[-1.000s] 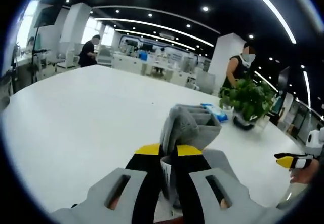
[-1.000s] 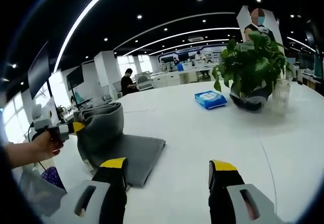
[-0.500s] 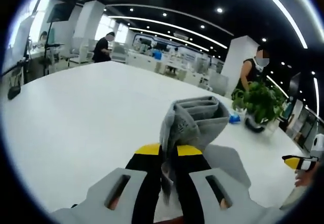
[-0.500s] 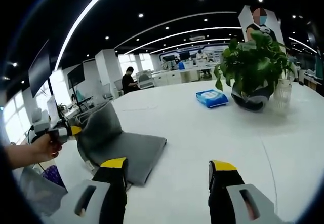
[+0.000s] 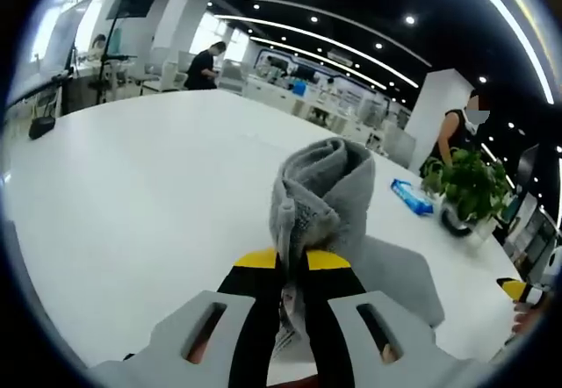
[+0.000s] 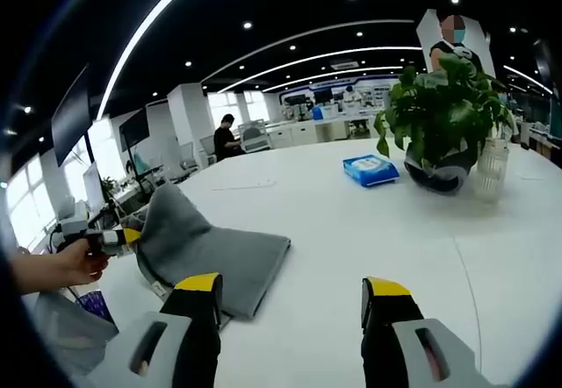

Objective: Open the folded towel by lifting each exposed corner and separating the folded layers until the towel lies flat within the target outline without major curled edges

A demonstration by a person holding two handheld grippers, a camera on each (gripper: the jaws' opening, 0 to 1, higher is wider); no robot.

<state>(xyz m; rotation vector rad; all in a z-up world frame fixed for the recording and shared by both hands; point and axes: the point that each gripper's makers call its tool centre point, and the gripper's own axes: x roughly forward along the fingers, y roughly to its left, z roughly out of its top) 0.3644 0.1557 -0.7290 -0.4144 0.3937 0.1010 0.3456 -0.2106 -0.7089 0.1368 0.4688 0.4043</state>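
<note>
A grey folded towel (image 6: 211, 256) lies on the white table (image 6: 369, 230). One corner of it is pulled up and away to the left. My left gripper (image 5: 294, 265) is shut on that raised corner, so the grey towel (image 5: 320, 190) bunches up just past its yellow-tipped jaws. In the right gripper view the left gripper (image 6: 118, 239) shows at the left edge, held in a hand, still pinching the corner. My right gripper (image 6: 294, 291) stands open over the bare table, to the right of the towel, with nothing between its jaws.
A potted plant (image 6: 439, 116) and a blue packet (image 6: 371, 169) stand at the table's far right. A person (image 6: 452, 41) stands behind the plant. Another person (image 6: 219, 140) sits at desks far back.
The left gripper has drawn the towel corner further out to the left and lower, so the raised fold has flattened and stretched. The right gripper has stayed open and still.
</note>
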